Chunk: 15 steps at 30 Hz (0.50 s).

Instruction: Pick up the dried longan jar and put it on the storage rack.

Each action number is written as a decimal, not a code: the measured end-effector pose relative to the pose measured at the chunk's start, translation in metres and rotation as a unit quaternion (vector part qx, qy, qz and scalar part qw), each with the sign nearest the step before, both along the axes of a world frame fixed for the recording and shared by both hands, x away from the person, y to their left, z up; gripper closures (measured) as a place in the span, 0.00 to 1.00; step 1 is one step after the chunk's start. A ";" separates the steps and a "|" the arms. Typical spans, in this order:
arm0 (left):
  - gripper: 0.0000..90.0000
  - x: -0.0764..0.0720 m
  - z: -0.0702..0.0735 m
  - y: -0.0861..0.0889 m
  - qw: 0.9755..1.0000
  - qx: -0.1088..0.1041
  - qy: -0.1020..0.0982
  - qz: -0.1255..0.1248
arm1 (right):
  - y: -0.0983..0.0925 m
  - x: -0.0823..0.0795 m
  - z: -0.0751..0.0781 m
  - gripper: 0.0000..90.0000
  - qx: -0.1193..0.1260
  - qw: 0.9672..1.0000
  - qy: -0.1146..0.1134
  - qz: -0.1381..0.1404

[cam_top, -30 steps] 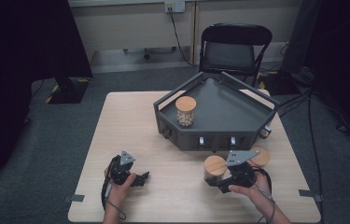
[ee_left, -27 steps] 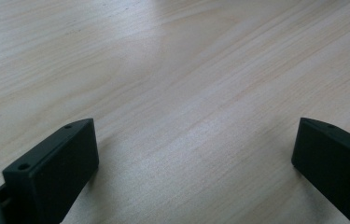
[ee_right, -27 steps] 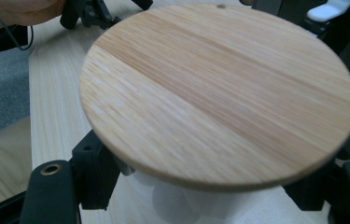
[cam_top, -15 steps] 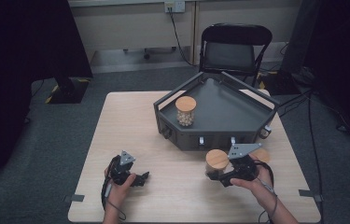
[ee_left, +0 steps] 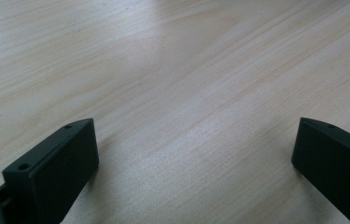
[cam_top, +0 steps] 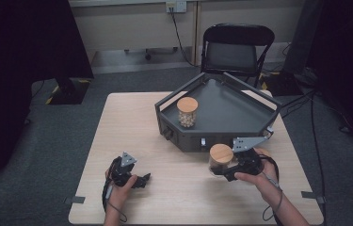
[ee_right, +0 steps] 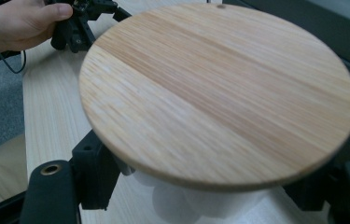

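Right gripper (cam_top: 228, 170) pinches a wood-lidded jar (cam_top: 221, 159) clear of the table (cam_top: 132, 127), just before the grey tray (cam_top: 226, 113), likely bound for its twin jar (cam_top: 187, 112) inside, while left gripper (cam_top: 139, 179) rests spread and empty.

1. The lid (ee_right: 219, 93) hides most of the jar (ee_right: 200, 205) in the right gripper view.
2. The left gripper (ee_left: 196, 158) is cut off at the bottom edge.
3. The other jar's (cam_top: 187, 113) filling is too small to tell.
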State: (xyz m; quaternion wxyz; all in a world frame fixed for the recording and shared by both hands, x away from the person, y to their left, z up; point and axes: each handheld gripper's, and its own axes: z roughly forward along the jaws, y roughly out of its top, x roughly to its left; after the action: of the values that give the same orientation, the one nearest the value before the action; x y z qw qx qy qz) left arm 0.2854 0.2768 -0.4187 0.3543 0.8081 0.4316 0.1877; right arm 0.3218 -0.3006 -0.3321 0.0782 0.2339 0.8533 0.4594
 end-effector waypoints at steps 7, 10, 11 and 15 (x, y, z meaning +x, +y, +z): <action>0.00 0.000 0.000 0.000 1.000 0.000 0.000 0.000 | 0.000 0.005 0.007 0.28 0.002 1.000 -0.001 -0.003; 0.00 0.000 0.000 0.000 1.000 0.000 0.000 0.000 | 0.000 0.007 0.010 0.28 0.004 1.000 0.001 -0.005; 0.00 0.000 0.000 0.000 1.000 0.000 0.000 0.000 | 0.000 0.008 0.011 0.28 0.003 1.000 0.001 -0.005; 0.00 0.000 0.000 0.000 1.000 0.000 0.000 0.000 | 0.000 0.010 0.014 0.28 0.003 1.000 0.002 -0.009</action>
State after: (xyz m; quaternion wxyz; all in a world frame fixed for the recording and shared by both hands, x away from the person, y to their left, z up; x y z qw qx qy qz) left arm 0.2854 0.2768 -0.4186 0.3540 0.8083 0.4314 0.1877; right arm 0.3317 -0.3006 -0.3184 0.0801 0.2426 0.8499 0.4608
